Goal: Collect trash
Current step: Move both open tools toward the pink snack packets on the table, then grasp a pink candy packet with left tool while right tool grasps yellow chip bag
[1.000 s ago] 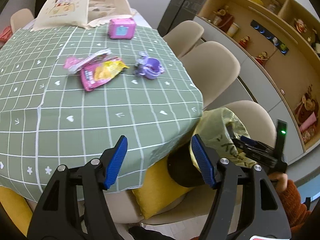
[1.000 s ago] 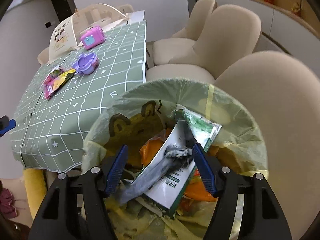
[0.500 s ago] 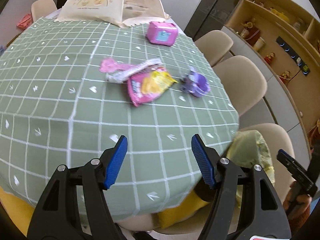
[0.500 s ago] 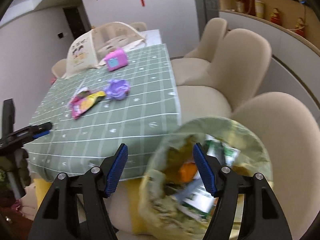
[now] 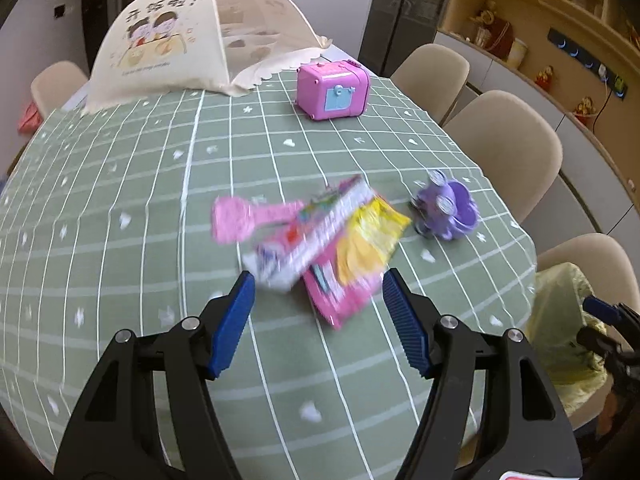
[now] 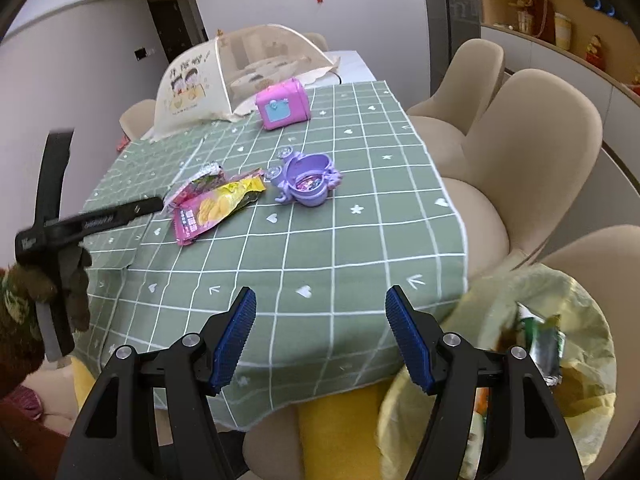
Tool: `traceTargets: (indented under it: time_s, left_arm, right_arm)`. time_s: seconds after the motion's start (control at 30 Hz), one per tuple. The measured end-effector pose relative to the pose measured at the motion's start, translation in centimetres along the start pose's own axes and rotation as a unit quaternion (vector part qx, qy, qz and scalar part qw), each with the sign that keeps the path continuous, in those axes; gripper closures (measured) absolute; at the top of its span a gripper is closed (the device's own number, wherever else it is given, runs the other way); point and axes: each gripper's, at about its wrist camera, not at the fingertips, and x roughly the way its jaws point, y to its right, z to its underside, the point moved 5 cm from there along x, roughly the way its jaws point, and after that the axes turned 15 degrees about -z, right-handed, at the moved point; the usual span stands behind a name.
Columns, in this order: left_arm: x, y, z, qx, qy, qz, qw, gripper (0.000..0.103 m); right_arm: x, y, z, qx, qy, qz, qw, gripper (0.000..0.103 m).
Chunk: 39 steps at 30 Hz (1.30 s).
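The left tongs (image 5: 316, 312) hang over the worktop (image 5: 120, 184) with their blue pads spread apart and nothing between them, pointing down at the litter just ahead. That litter is a pink and yellow snack packet (image 5: 352, 256) lying flat on the green checked cloth, with a crumpled silvery wrapper (image 5: 316, 232) resting across it; both are blurred in the left wrist view, and a pink flat piece (image 5: 248, 218) sticks out beside them. A purple toy (image 5: 448, 210) sits near the packet toward the chair side, and a pink box (image 5: 332, 90) stands farther back beside a mesh food cover (image 5: 172, 44). The right tongs (image 6: 318, 330) are also spread wide and empty, held above the near edge of the worktop. At their right, off the worktop edge, stands a bin lined with a yellow bag (image 6: 576, 320), with packaging already inside. Beige chairs (image 6: 532, 152) line that side of the worktop.
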Motion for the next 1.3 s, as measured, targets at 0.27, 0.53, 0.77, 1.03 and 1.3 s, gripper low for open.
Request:
traceTargets:
  time_s: [0.27, 0.53, 0.77, 1.03, 1.3]
  left_arm:
    - [4.7, 1.6, -2.9, 0.040, -0.016, 0.008, 0.9990, 0.041]
    - [5.4, 0.0, -3.0, 0.001, -0.043, 0.037, 0.9984, 0.093]
    - [1.0, -6.0, -0.1, -0.089, -0.056, 0.041, 0.9936, 0.094]
    - [-1.1, -9.6, 4.2, -0.130, -0.074, 0.023, 0.9885, 0.094]
    - [-1.4, -11.9, 6.1, -0.159, -0.083, 0.021, 0.9836, 0.094]
  right_arm:
    - [3.7, -1.9, -0.1, -0.024, -0.037, 0.030, 0.999, 0.039]
    - [7.1, -2.5, 0.2, 0.014, -0.088, -0.048, 0.995, 0.039]
    - [10.2, -4.8, -1.4, 0.012, -0.089, -0.101, 0.991, 0.039]
    - [15.0, -7.1, -5.0, 0.010, -0.070, -0.090, 0.993, 0.039]
    - [19.5, -6.6, -7.5, 0.041, -0.072, -0.052, 0.995, 0.039]
